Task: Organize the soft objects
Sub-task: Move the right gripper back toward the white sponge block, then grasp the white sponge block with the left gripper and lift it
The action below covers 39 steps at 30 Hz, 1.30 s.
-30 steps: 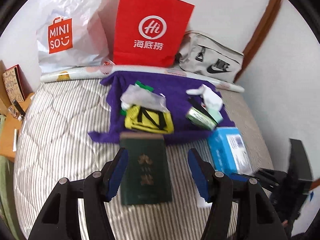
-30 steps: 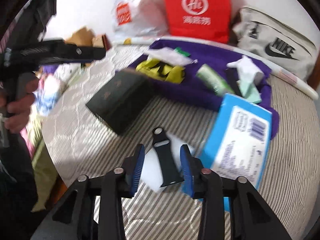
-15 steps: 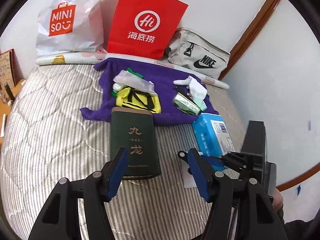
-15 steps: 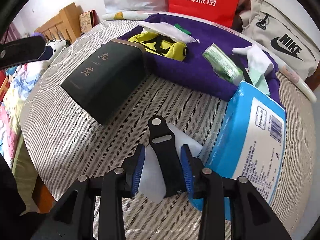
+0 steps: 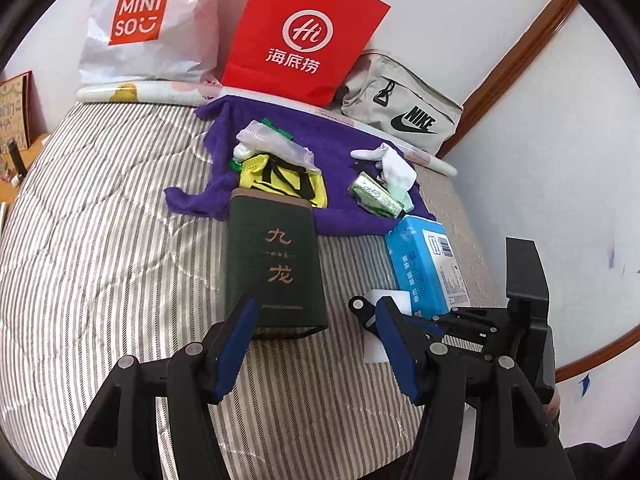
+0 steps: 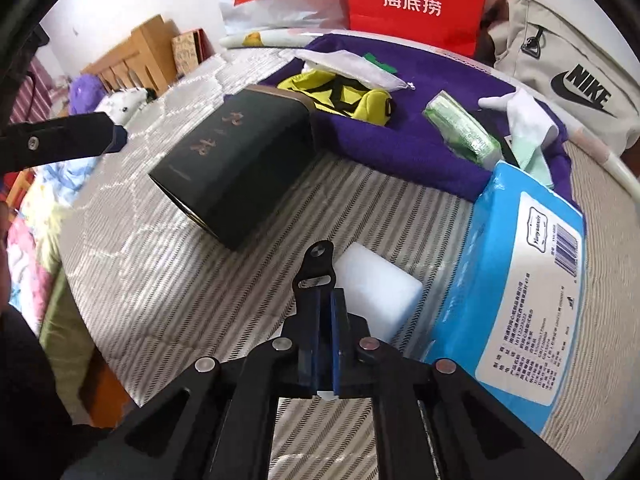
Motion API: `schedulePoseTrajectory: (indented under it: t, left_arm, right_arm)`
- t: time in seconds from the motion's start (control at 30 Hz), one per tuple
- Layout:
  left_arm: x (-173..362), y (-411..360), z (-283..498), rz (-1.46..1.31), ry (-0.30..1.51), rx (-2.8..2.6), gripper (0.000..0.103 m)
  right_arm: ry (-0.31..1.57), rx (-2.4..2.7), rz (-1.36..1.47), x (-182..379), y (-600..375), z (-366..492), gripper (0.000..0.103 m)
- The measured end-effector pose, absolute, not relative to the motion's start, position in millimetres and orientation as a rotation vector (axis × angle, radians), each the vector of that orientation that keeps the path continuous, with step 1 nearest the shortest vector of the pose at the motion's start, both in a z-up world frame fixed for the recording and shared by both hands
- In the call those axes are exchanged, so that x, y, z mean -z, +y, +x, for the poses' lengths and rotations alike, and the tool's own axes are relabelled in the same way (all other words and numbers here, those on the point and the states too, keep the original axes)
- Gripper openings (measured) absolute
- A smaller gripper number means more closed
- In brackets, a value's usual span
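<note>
A purple cloth [image 5: 352, 216] lies on the striped bed with a yellow-black fabric item [image 5: 280, 180], a clear plastic pouch [image 5: 276, 144], a green packet [image 5: 376, 196] and white socks [image 5: 394, 164] on it. A dark green box [image 5: 276, 268] lies in front, its near end between the fingers of my open, empty left gripper [image 5: 316, 336]. My right gripper [image 6: 324, 344] is shut on a black strap [image 6: 314, 276] with a thin white piece showing between its pads, over a white foam block [image 6: 376, 288]. A blue tissue pack [image 6: 524, 280] lies to the right.
A MINISO bag [image 5: 148, 28], a red paper bag [image 5: 304, 40] and a grey Nike bag [image 5: 404, 112] stand against the back wall. A rolled mat [image 5: 160, 94] lies along the bed's far edge. A wooden headboard [image 6: 140, 56] and plush toys are on the left.
My right gripper has closed from open onto the black strap. My left gripper has moved closer to the green box, which now lies between its fingers.
</note>
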<state>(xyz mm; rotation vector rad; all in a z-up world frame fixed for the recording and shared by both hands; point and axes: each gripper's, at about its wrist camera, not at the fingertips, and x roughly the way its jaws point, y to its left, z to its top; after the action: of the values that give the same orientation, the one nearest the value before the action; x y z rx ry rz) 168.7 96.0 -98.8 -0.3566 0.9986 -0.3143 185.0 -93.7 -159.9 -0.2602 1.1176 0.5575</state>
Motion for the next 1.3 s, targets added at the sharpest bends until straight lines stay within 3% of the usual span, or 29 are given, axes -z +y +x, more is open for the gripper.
schedulePoseTrajectory:
  t: [0.07,0.23,0.3,0.47,0.5,0.53,0.83,1.3]
  left_arm:
    - [99.8,96.8,166.9,-0.358,1.000,0.314,0.060]
    - [102.6,100.3,163.9,-0.375,1.005,0.313,0.060]
    - [103.3,101.1,163.3,-0.379,1.007,0.313,0.060]
    - [106.0,101.4,161.3,-0.381,1.017,0.314,0.060]
    - [106.8,101.5,161.0,-0.382,1.020,0.313,0.060]
    - [108.0,101.9,160.8,-0.383,1.024,0.311,0.060]
    - [115.4,103.4,154.1,-0.380,1.046,0.304,0.060]
    - [132.4,44.1,133.4,-0.191,1.097,0.337,0.060]
  right_arm:
    - [1.125,-0.551,-0.264,160.3,-93.0,184.3,0.011]
    - [1.129,-0.574,-0.275,162.5,-90.7,179.4,0.035]
    - [1.106,-0.568,-0.324,165.0,-84.3,174.4,0.037]
    - [1.073,-0.501,-0.354,168.8,-76.1,169.8,0.035]
    - [1.060,-0.481,-0.367,168.9,-74.9,169.0,0.023]
    - [1.042,-0.451,-0.389,169.2,-74.5,168.1,0.022]
    - [1.068,-0.551,-0.183,158.7,-99.1,168.0,0.021]
    - [0.976,-0.544,-0.127,124.4,-142.5,130.6,0.022]
